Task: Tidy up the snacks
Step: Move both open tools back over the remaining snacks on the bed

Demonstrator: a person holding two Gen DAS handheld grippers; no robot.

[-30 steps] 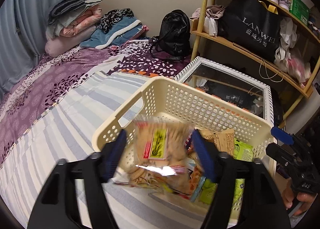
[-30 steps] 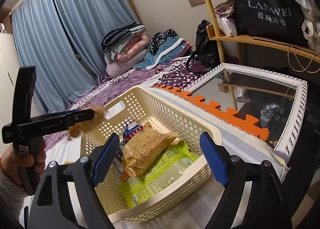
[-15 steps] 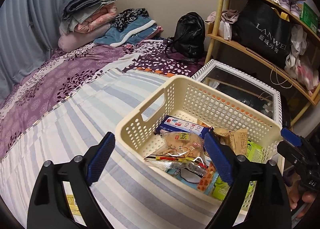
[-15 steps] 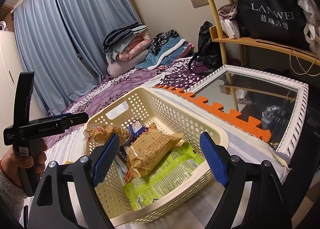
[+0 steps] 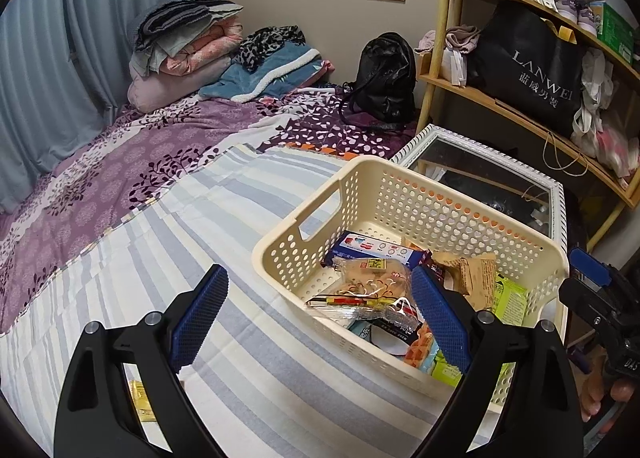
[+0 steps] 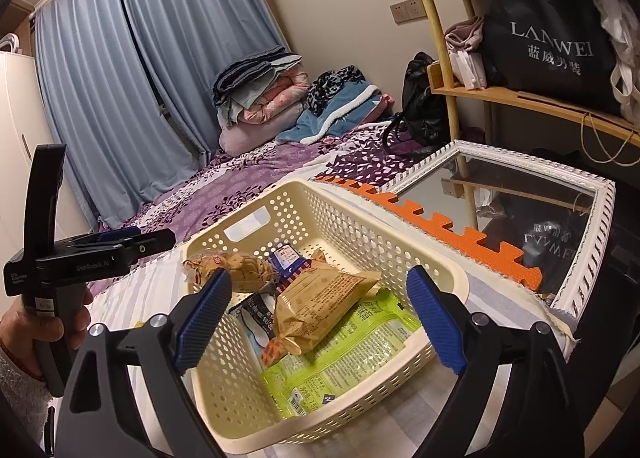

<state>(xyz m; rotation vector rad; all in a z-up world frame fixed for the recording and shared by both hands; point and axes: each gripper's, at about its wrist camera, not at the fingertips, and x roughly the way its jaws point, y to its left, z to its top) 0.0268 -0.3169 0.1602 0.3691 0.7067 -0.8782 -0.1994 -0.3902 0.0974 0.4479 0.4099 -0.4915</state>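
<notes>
Over the near rim of the cream basket [image 5: 404, 178], my left tool [image 5: 316, 322] is now hanging empty with its blue pads spread wide apart. A second ago those pads were clamped on a clear pack of biscuits [image 5: 372, 282]; half a second ago I was letting it drop, and now it is lying inside the basket on top of the pile, while my tool is pulling back toward the near side of the basket over the striped sheet [image 5: 200, 242] of the bed. I am judging that one more snack is sorted and that I am freeing this tool for another.

My right tool [image 6: 320, 318] is waiting at the opposite long side of the basket, its pads also spread apart and gripping nothing, much as it was a second ago.

Inside the basket I am seeing the biscuit pack nearest the handle end, a blue and white packet [image 5: 376, 250] just behind it, a brown crinkled bag [image 6: 320, 298] in the middle, and a flat green packet [image 6: 352, 350] lying under that bag against the basket floor. Some orange and dark wrappers are showing between them, too covered for me to name.

Just outside the basket, near my left tool's left arm, a small yellow packet [image 5: 140, 398] is lying on the sheet, and I am taking it as likely my next pick.
</notes>
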